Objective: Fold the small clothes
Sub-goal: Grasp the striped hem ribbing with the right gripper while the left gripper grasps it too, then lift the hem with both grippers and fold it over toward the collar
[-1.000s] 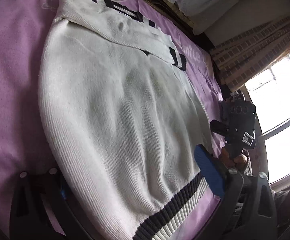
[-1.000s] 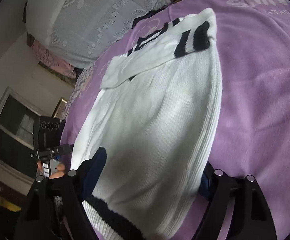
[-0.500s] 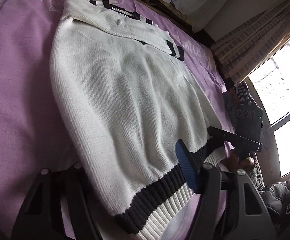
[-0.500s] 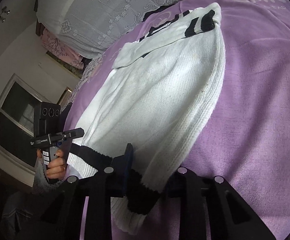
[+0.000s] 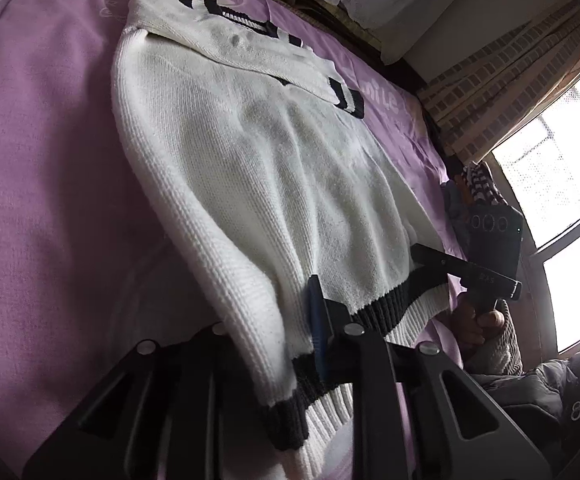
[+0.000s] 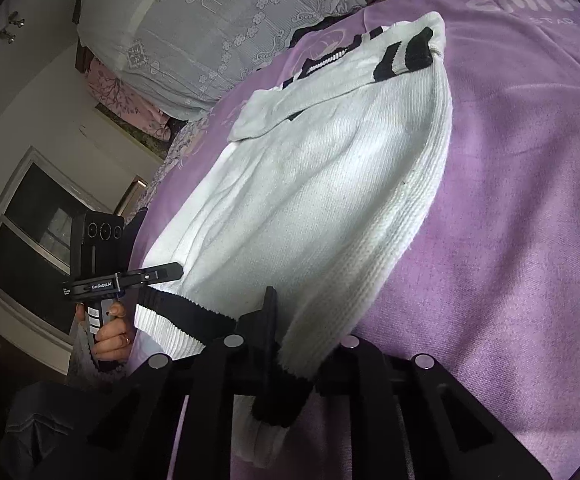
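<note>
A white knit sweater (image 5: 273, 184) with black stripes lies on a purple bedspread (image 5: 49, 184), its sleeves folded across the top. My left gripper (image 5: 290, 332) is shut on the sweater's left bottom corner, by the black hem band (image 5: 290, 420), and lifts it off the bed. My right gripper (image 6: 290, 336) is shut on the sweater (image 6: 310, 200) at the right bottom corner, hem (image 6: 277, 404) hanging below the fingers. Each gripper shows in the other's view, the right gripper (image 5: 430, 264) at the far hem corner and the left gripper (image 6: 169, 272) likewise.
Purple bedspread (image 6: 510, 200) extends around the sweater. A lace-covered pillow pile (image 6: 217, 24) sits at the bed head. Curtains (image 5: 502, 92) and a bright window (image 5: 562, 184) are at the right. A dark window (image 6: 29, 240) is at the left.
Both grippers closed on the hem corners and lifted the bottom edge off the bed. The sweater's lower part now hangs taut between them.
</note>
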The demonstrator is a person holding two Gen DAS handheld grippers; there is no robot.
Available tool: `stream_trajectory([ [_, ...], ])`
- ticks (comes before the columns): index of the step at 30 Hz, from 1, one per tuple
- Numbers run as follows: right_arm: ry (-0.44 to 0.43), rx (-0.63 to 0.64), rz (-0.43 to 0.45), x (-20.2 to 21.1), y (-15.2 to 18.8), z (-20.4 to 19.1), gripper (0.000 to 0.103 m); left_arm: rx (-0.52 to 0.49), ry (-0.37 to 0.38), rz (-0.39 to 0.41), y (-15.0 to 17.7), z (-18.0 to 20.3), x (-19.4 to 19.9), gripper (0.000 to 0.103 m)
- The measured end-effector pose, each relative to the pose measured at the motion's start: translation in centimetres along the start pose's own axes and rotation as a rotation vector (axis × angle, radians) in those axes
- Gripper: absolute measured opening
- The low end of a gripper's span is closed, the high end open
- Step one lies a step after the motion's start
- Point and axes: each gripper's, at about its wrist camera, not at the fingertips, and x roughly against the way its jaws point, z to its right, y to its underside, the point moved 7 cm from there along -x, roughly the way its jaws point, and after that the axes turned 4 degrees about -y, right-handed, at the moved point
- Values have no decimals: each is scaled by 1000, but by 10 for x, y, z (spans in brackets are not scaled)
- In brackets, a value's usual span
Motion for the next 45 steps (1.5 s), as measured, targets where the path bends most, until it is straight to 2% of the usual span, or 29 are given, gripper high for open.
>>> stream_trajectory([
  [3, -10, 24, 35, 7, -7, -6, 14, -4, 12, 18, -3, 1, 6, 19],
  [4, -13, 29, 40, 10, -8, -8, 14, -3, 9, 27, -4, 2, 9, 29],
  [5, -14, 31, 43, 10, -8, -8, 14, 0, 13, 35, -4, 1, 12, 50],
  [7, -10, 25, 34, 9, -6, -4, 14, 7, 10, 52, -3, 0, 15, 54],
  [9, 5, 15, 18, 5, -1, 1, 14, 19, 9, 50, 0, -2, 17, 47],
  [12, -1, -8, 0, 2, 3, 6, 14, 50, 16, 46, 4, -8, 17, 29],
  [13, -1, -14, -8, 0, 4, 7, 14, 57, 10, 38, 5, -10, 14, 20],
  [17, 7, -3, -13, -1, 5, 5, 14, 30, -29, 28, 6, -7, 9, 12],
  [21, -19, 31, 52, 11, -8, -9, 13, -12, -15, 100, -5, 5, 27, 10],
  [28, -50, 98, 108, 21, -45, -31, 13, -59, -64, 177, -43, 11, 45, 7],
  [35, -66, 48, 163, 20, -87, -25, 13, -59, -109, 184, -79, 7, 36, 7],
  [45, -53, 13, 205, 2, -150, -16, 13, -71, -191, 269, -143, 2, 46, 7],
])
